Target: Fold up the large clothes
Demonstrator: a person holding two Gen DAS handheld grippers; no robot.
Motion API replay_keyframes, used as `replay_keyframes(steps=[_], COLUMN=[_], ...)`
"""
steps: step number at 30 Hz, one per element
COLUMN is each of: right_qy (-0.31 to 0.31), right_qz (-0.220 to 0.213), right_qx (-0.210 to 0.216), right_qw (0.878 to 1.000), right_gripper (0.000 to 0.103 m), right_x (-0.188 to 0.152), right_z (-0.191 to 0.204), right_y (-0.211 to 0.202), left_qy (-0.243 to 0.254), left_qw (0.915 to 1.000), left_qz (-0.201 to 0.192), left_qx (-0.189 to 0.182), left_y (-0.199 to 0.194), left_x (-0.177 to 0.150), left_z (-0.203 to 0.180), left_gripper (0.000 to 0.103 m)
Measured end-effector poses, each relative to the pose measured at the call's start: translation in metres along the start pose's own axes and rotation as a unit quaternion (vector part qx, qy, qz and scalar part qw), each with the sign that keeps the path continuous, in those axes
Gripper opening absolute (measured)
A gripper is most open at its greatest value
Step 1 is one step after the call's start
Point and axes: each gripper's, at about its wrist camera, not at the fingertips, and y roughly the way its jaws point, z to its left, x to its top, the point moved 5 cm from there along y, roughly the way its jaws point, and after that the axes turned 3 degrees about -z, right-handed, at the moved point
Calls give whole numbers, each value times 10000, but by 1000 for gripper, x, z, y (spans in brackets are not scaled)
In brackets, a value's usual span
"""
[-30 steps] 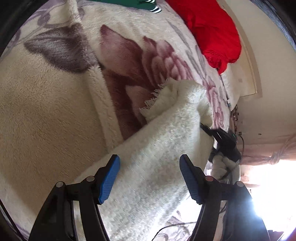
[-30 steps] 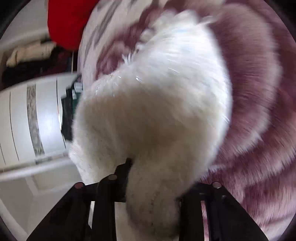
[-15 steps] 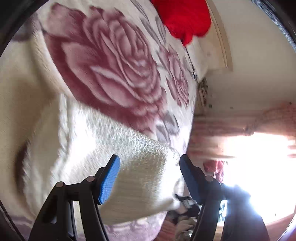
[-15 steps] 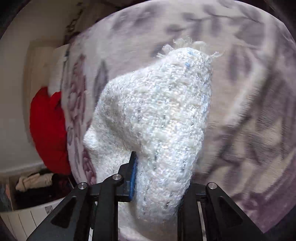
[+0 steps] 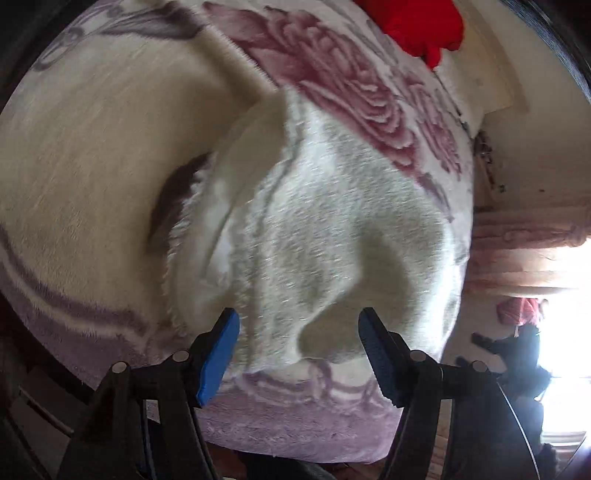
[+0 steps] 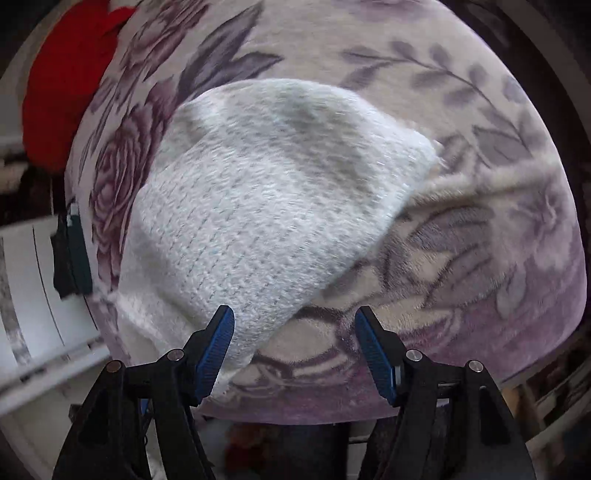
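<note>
Ok, I'm looking down both wrist cams at the white knit garment lying folded in a soft heap on the floral fleece blanket covering the bed, close to the near edge of the blanket. Left gripper is hovering over the near end of the garment with its blue pads standing wide, not pressing on any fabric. Right gripper is opening right now; the garment's near hem is showing just past its left pad, but nothing is pinched between the pads, and the gap is showing mostly blanket. In the right view the garment is sitting left of centre, one corner lying over a ridge in the blanket. Red fabric is lying at the far end of the bed, well apart from the garment; same red fabric is showing top left in the right cam. Both views are slightly motion-blurred
</note>
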Motion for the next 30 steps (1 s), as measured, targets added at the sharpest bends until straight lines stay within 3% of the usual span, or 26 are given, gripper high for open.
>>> replay_keyframes(steps=[2,5,6,7,11,13,16,19,24,27,28,29,30], right_qy=[-555,-1020,-1136,-1255,-1677,-1937,-2297,-2286,-2926,-3257,-3292,-3299,-3318], right_qz=[100,276,313,349,477,492,444,592,366,369,484,679,955], right_qx=[78,184,217,170,28,53,-162,-302,-381,-178,-206,-291,-449], right_qw=[9984,9942,9928,9913,9847,9798,9721,9712,9548,9446,9428,9411,9374], right_gripper=[70,70,70,70,70,70,70,70,70,70,70,70,70], right_x=[19,42,48,58,80,85,88,89,76,69,68,68,68], right_z=[32,61,67,74,93,102,108,110,135,147,146,144,137], right_y=[15,35,39,47,63,69,82,103,95,95,102,118,139], left_qy=[118,385,486,530,545,308,-264,-706,-1128,-1461,-1635,-1794,-1938], left_qw=[9985,9943,9926,9904,9924,9914,9917,9939,9911,9841,9799,9760,9722], left_qz=[-5,123,72,-46,-757,-1118,-1036,-716,-685,-1010,-1144,-1227,-1289], left_qx=[532,984,1110,1273,807,613,708,461,151,63,10,-115,-242], left_y=[28,77,86,89,43,7,11,40,28,-2,-10,-14,-14], left_x=[-8,-13,-15,-16,-13,-6,6,13,7,-18,-31,-45,-53], left_z=[12,10,5,0,-28,-21,35,62,59,60,57,57,54], left_gripper=[65,61,46,5,3,3,4,4,9,13,24,52,69])
